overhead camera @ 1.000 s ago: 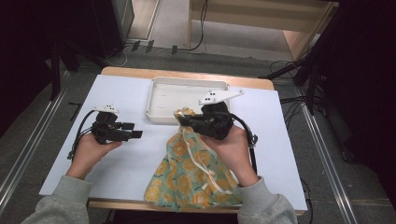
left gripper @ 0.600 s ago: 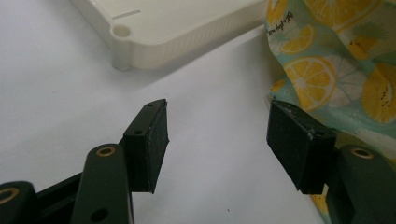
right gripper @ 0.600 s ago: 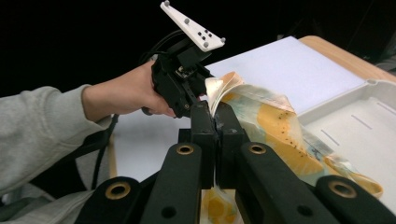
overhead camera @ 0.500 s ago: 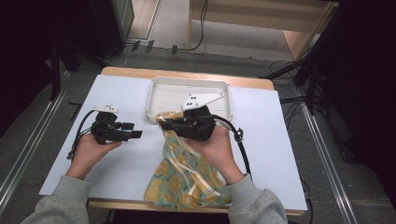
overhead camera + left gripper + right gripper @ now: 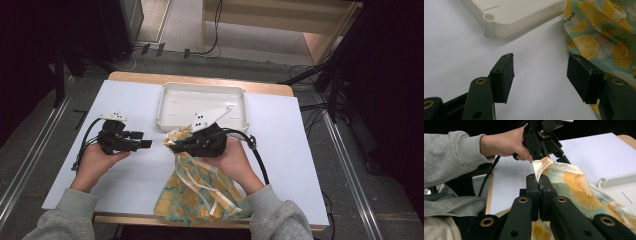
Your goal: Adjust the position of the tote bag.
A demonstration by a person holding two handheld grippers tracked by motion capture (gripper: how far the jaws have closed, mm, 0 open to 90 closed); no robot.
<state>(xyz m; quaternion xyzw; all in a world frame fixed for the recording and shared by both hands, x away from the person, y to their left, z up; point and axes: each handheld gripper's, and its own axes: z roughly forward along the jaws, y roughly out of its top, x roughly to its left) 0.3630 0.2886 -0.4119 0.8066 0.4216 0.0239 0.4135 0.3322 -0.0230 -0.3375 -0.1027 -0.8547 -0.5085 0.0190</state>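
The right gripper (image 5: 176, 144) is seen clamped tight on the top edge of the lemon-print cloth bag (image 5: 200, 192); in the right gripper view the two jaws are pressed together with a fold of the fabric (image 5: 574, 185) pinched between them; the bag's mouth is lifted just in front of the white tray (image 5: 202, 90), while the rest of the bag is spread toward the near edge of the table (image 5: 295, 150); cream ribbons (image 5: 197, 175) are draped across the print. The left gripper (image 5: 148, 144) is held low over the white tabletop, pointed at the bag; its jaws are parted with nothing between them; in the left gripper view the right-hand pad (image 5: 582, 76) is seen just beside the cloth's edge (image 5: 596, 32); whether it touches cannot be told; a tray corner (image 5: 499, 22) lies beyond.
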